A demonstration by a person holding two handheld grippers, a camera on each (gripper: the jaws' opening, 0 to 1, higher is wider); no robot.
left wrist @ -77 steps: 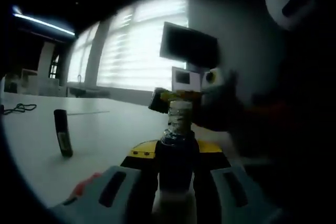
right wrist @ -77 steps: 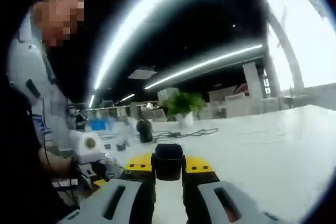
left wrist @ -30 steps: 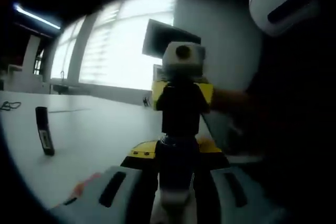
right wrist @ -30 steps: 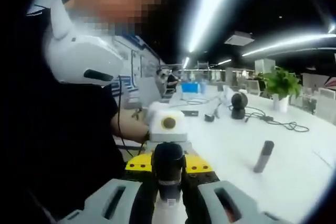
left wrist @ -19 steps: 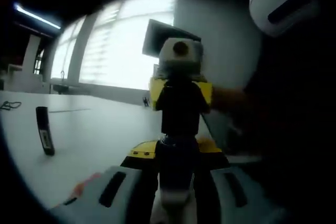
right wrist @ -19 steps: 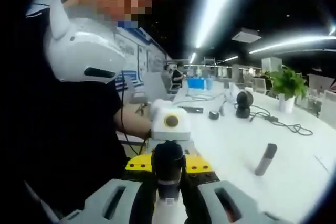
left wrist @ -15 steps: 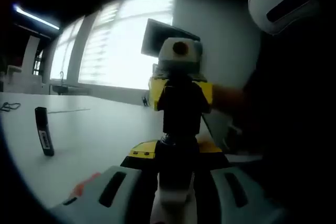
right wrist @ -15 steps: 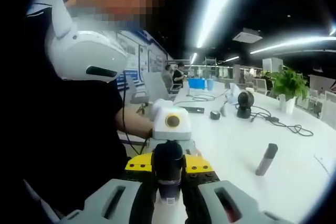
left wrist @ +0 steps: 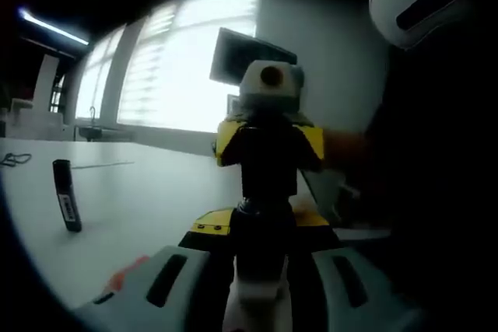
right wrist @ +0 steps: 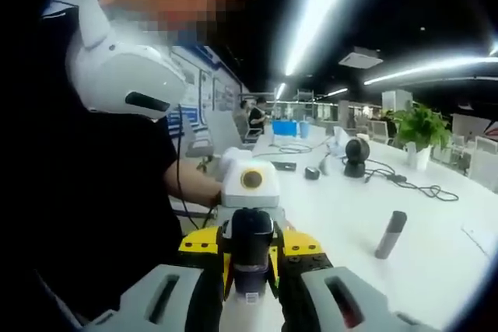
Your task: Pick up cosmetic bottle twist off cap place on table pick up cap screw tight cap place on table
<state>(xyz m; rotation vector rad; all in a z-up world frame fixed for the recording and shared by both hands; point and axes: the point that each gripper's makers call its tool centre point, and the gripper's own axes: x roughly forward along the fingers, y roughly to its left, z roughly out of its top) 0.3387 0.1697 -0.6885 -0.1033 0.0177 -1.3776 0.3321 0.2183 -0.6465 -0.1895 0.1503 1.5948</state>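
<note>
A: Where is the bottle [left wrist: 261, 246]?

B: In the left gripper view it stands between the left gripper's [left wrist: 261, 274] jaws, clamped by its dark body and rising straight ahead of them, off the desk [left wrist: 148, 200].

A: And the cap [left wrist: 268, 161]?

B: On top of the bottle, directly beyond the left jaws. The right gripper [left wrist: 268, 141] faces the camera from ahead, its yellow jaw tips to either side of the cap's upper part. It looks closed on the cap, though the picture is dark there.

A: Does the other view agree?

B: Yes. In the right gripper view the cap [right wrist: 251, 246] sits between the right gripper's [right wrist: 251, 266] jaws, with their yellow pads against its sides. Just past it the left gripper [right wrist: 249, 192] faces back.

A: Is the cap fully seated?

B: I cannot tell; the joint between cap and bottle is dark and blurred.

A: What else is near?

B: In the left gripper view a dark tube [left wrist: 68, 206] stands upright on the desk, well off to the left of the jaws. In the right gripper view the tube [right wrist: 390, 234] stands to the right and farther out. Beyond it lie a cable [right wrist: 412, 184], a round black device [right wrist: 356, 153] and a plant [right wrist: 420, 130]. The person's black shirt [right wrist: 101, 215] is to the left.
</note>
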